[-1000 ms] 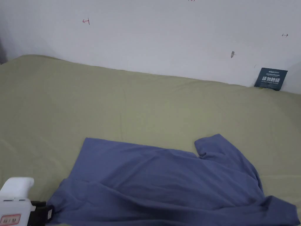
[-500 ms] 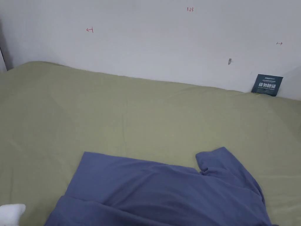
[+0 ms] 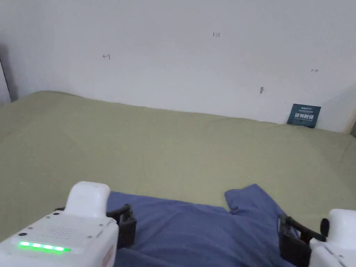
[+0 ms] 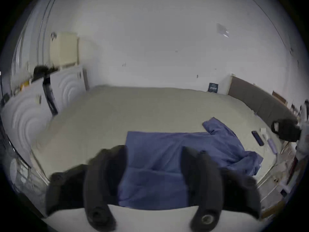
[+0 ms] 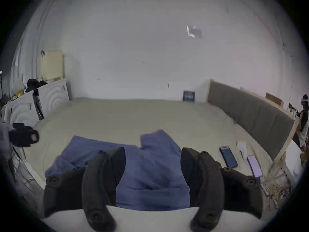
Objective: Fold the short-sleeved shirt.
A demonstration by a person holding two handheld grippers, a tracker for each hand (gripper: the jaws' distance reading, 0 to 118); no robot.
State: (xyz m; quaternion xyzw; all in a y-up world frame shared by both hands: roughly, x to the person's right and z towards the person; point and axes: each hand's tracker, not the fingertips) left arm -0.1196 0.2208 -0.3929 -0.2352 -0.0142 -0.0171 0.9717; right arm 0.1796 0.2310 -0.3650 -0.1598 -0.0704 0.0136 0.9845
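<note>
Blue short-sleeved cotton shirt [image 3: 194, 233] spread, rumpled, across the near side of an olive-green bedsheet [image 3: 167, 149], one short sleeve [image 3: 248, 200] turned up toward the white wall [image 3: 180, 69]. Left gripper [image 4: 153, 173], white-bodied with black jaws, held above the shirt's left part, jaws spread wide with only blue cloth seen between them in the left gripper view, nothing pinched. Right gripper [image 5: 153, 173], of the same make, held above the shirt's right part near the sleeve, jaws likewise spread apart and gripping nothing. Green light strip [image 3: 41, 247] lit on the left gripper's white housing in the head view. Small dark card [image 3: 304, 116] propped against the wall at the far edge of the bedsheet. Dark smartphone [image 5: 228, 157] and a second, lilac-toned phone [image 5: 254, 166] lying side by side on the sheet, right of the shirt and apart from it, near the grey padded headboard [image 5: 250, 115]. White cabinet [image 5: 50, 95] with ringed door panels standing beyond the bed's left end.
</note>
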